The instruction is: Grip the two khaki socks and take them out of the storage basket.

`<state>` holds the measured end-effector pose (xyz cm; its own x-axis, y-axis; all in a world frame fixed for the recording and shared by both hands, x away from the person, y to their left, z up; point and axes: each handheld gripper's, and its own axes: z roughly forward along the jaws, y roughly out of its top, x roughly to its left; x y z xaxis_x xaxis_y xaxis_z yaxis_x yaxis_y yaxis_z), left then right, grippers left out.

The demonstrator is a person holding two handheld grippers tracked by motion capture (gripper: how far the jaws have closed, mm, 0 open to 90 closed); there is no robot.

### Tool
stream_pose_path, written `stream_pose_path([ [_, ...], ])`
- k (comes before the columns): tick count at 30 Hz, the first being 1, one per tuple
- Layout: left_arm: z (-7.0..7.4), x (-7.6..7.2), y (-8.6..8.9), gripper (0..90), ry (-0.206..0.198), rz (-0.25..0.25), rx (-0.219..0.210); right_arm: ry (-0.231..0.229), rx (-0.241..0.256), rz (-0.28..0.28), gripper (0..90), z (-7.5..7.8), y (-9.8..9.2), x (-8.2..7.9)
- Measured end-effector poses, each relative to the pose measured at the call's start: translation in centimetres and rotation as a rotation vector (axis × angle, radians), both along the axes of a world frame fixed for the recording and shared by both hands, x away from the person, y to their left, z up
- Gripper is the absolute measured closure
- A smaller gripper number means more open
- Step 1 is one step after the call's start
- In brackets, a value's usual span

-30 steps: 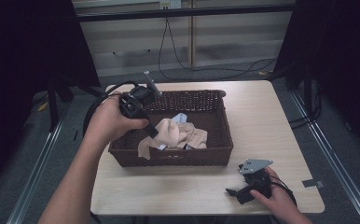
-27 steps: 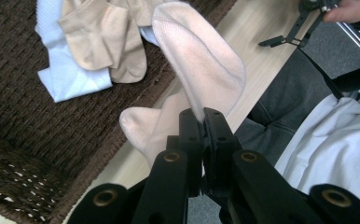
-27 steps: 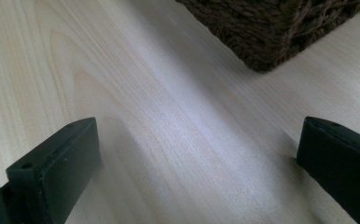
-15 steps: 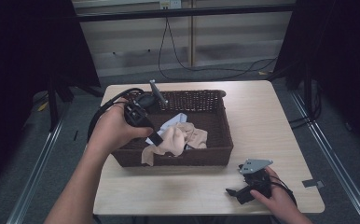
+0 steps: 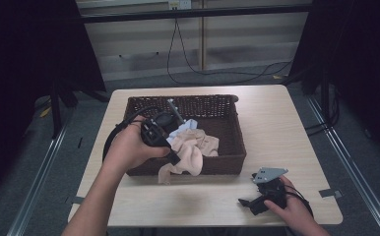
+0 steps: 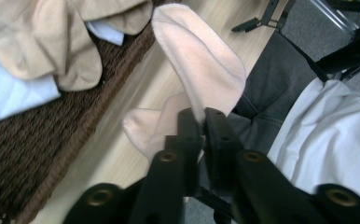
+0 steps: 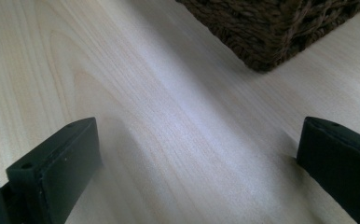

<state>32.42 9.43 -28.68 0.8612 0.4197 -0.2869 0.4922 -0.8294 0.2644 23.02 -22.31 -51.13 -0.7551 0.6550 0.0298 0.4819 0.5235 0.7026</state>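
A dark wicker basket [image 5: 227, 130] sits in the middle of the table with beige socks [image 5: 205, 145] and a pale blue cloth [image 5: 185, 127] inside. My left gripper [image 5: 174, 158] is shut on a beige sock [image 5: 185, 160] that hangs over the basket's front wall. In the left gripper view that beige sock [image 6: 201, 60] rises from the closed gripper [image 6: 201, 119], with the basket [image 6: 38, 144] to the left. My right gripper [image 5: 247, 202] rests open on the table near the front right; in its own view the right gripper [image 7: 199, 154] has bare wood between wide jaws.
The light wooden table [image 5: 276, 123] has free room right of the basket and along its front edge. A corner of the basket [image 7: 271, 28] lies ahead of the right gripper. Cables and dark stands stand behind the table.
My left gripper has drawn the beige sock up and toward the front of the basket, so it now hangs over the front wall. The right gripper has stayed put.
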Motion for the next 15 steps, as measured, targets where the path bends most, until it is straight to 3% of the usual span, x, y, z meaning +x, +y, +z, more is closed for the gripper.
stream_pose_path([
  [4, 0.0, 0.3, -0.2, 50.2, -0.042, 0.016, -0.002, 0.000, 0.000, 0.000, 0.0, 0.0, 0.0, 0.0],
  [8, 0.4, 1.0, -0.3, 39.8, -0.101, 0.032, -0.017, 0.000, 0.000, 0.000, 0.0, 0.0, 0.0, 0.0],
  [13, -0.2, 2.7, -0.8, 20.8, -0.169, 0.075, 0.018, 0.000, 0.000, 0.000, 0.0, 0.0, 0.0, 0.0],
  [15, -0.4, 3.1, -0.9, 17.4, -0.173, 0.079, 0.018, 0.000, 0.000, 0.000, 0.0, 0.0, 0.0, 0.0],
])
